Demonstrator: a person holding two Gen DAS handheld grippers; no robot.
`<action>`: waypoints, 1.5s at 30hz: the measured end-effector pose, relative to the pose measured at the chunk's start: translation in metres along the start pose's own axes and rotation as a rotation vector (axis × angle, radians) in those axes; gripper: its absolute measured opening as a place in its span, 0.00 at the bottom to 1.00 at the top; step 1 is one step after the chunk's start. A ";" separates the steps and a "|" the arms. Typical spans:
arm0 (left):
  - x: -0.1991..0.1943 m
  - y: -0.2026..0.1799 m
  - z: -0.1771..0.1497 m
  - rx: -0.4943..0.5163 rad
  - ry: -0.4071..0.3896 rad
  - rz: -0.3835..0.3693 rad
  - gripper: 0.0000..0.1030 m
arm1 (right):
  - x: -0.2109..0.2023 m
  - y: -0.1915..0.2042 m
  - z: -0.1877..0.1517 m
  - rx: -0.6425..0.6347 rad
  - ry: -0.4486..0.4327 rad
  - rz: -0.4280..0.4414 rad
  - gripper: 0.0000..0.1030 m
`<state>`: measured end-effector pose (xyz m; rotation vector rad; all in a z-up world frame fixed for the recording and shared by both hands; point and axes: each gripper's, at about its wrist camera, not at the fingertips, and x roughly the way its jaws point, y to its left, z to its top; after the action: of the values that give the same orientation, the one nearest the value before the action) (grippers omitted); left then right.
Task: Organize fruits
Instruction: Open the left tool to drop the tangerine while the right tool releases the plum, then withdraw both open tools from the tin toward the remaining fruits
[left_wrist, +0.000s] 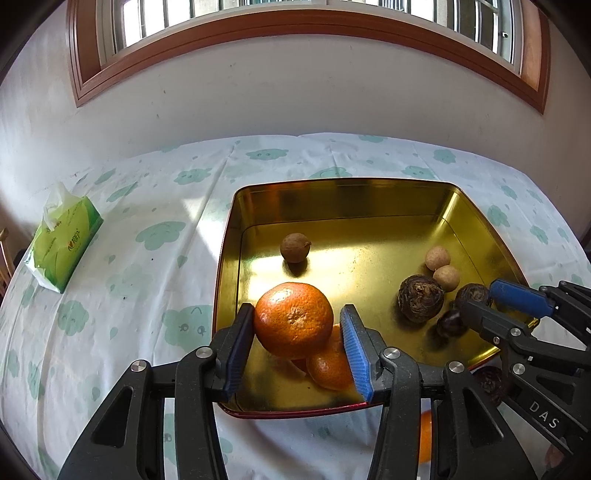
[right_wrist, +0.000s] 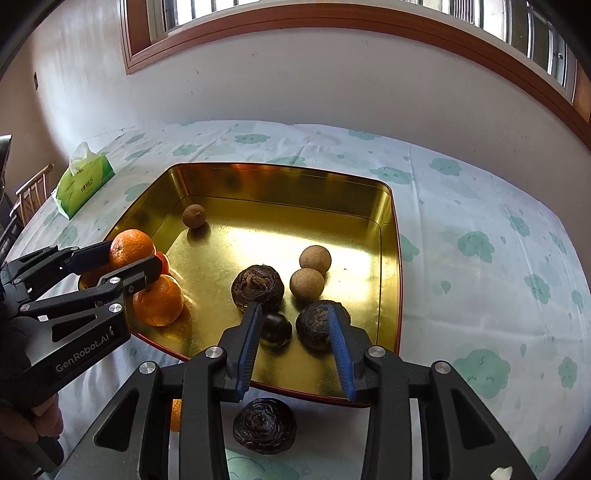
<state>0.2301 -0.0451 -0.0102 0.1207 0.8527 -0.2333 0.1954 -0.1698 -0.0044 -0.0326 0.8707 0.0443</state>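
Observation:
A gold tin tray (left_wrist: 369, 201) (right_wrist: 280, 181) sits on the table. My left gripper (left_wrist: 297, 319) (right_wrist: 129, 256) is shut on an orange (left_wrist: 293, 319) (right_wrist: 131, 247) and holds it above the tray's near left corner, over another orange (left_wrist: 328, 365) (right_wrist: 159, 301). My right gripper (right_wrist: 293, 314) (left_wrist: 480, 295) is open and empty over the tray's near edge, above a small dark fruit (right_wrist: 275, 328) and a dark water chestnut (right_wrist: 317, 328). Another water chestnut (right_wrist: 256, 284) (left_wrist: 421, 302), two tan longans (right_wrist: 314, 258) (left_wrist: 437, 258) and a brown longan (right_wrist: 194, 216) (left_wrist: 294, 247) lie in the tray.
One water chestnut (right_wrist: 264, 424) and an orange (left_wrist: 424, 435) lie on the cloud-print tablecloth (right_wrist: 480, 221) in front of the tray. A green tissue pack (left_wrist: 62, 240) (right_wrist: 83, 181) lies at the far left. A white wall with a window is behind the table.

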 end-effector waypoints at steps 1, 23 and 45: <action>-0.001 -0.001 0.000 0.003 -0.003 0.001 0.53 | -0.001 0.000 0.000 0.002 -0.003 0.000 0.35; -0.055 -0.007 -0.034 -0.010 -0.048 0.011 0.57 | -0.047 -0.006 -0.034 0.029 -0.040 -0.017 0.38; -0.071 -0.005 -0.115 -0.032 0.030 0.014 0.57 | -0.053 0.000 -0.110 0.063 0.046 0.021 0.38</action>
<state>0.0995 -0.0159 -0.0316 0.1001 0.8846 -0.2050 0.0772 -0.1766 -0.0343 0.0347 0.9175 0.0355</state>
